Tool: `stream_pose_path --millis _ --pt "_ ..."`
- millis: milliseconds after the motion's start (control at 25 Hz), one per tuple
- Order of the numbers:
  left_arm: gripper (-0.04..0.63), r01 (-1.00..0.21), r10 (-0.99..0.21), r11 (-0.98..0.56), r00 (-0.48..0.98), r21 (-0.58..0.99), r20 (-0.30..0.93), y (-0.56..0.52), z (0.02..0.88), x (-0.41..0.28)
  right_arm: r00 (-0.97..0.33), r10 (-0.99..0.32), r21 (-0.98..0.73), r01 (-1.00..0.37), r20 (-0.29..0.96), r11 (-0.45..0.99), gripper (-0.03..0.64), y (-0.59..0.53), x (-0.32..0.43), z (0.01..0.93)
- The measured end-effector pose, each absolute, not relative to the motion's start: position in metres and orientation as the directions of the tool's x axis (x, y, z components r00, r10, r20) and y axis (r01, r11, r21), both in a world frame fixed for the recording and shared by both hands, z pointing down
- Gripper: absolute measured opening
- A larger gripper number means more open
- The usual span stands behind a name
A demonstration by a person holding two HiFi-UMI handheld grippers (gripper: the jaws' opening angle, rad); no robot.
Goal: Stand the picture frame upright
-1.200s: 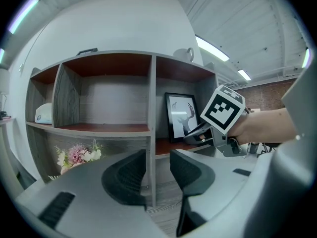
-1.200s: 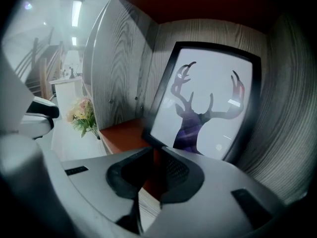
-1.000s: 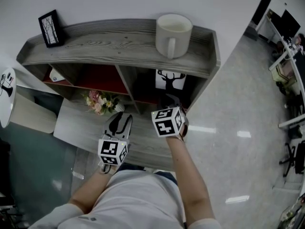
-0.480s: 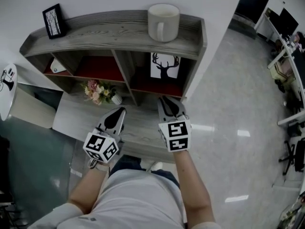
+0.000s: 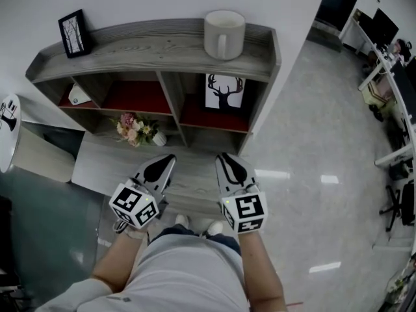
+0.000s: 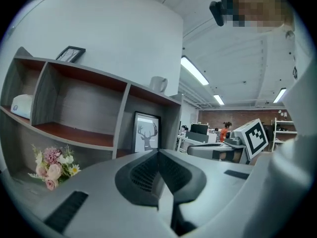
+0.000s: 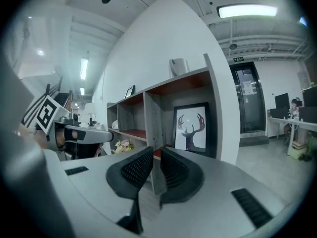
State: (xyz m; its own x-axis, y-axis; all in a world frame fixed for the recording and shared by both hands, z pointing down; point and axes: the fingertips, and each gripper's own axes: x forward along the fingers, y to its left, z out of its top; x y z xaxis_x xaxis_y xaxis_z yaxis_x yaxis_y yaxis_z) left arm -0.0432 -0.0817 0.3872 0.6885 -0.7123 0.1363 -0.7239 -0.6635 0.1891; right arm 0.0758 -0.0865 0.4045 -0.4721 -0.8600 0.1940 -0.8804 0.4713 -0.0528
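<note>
The picture frame point(image 5: 225, 91) with a black deer print stands upright in the shelf's right compartment; it also shows in the left gripper view point(image 6: 146, 132) and the right gripper view point(image 7: 192, 128). Both grippers hang well in front of the shelf, clear of the frame. My left gripper point(image 5: 168, 160) is shut, its jaws having just been closing with nothing between them point(image 6: 158, 151). My right gripper point(image 5: 225, 157) holds nothing; a narrow gap shows between its pads point(image 7: 154, 151).
A grey wooden shelf unit point(image 5: 162, 44) carries a white mug point(image 5: 224, 34) and a small black frame point(image 5: 73, 34) on top. Pink flowers point(image 5: 136, 129) stand on its lower ledge and a white object point(image 5: 78, 95) lies in the left compartment. Polished floor lies to the right.
Both grippers have drawn back from the shelf toward the person; the right one has left the deer frame's compartment. The left jaws have gone from open to shut.
</note>
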Motion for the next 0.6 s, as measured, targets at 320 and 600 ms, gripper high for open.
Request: stream_pose_path --millis 320,600 --pt "0.015 -0.633 -0.622 -0.754 0.774 0.176 0.119 -0.069 0.37 -0.043 -0.419 -0.893 -0.047 -0.908 0.167 0.417 0.055 -0.06 0.072 0.389" --pt "0.016 -0.591 -0.582 -0.791 0.806 0.155 0.103 -0.066 0.357 -0.047 -0.374 -0.921 -0.027 -0.927 0.103 0.374 0.055 -0.049 0.069 0.359"
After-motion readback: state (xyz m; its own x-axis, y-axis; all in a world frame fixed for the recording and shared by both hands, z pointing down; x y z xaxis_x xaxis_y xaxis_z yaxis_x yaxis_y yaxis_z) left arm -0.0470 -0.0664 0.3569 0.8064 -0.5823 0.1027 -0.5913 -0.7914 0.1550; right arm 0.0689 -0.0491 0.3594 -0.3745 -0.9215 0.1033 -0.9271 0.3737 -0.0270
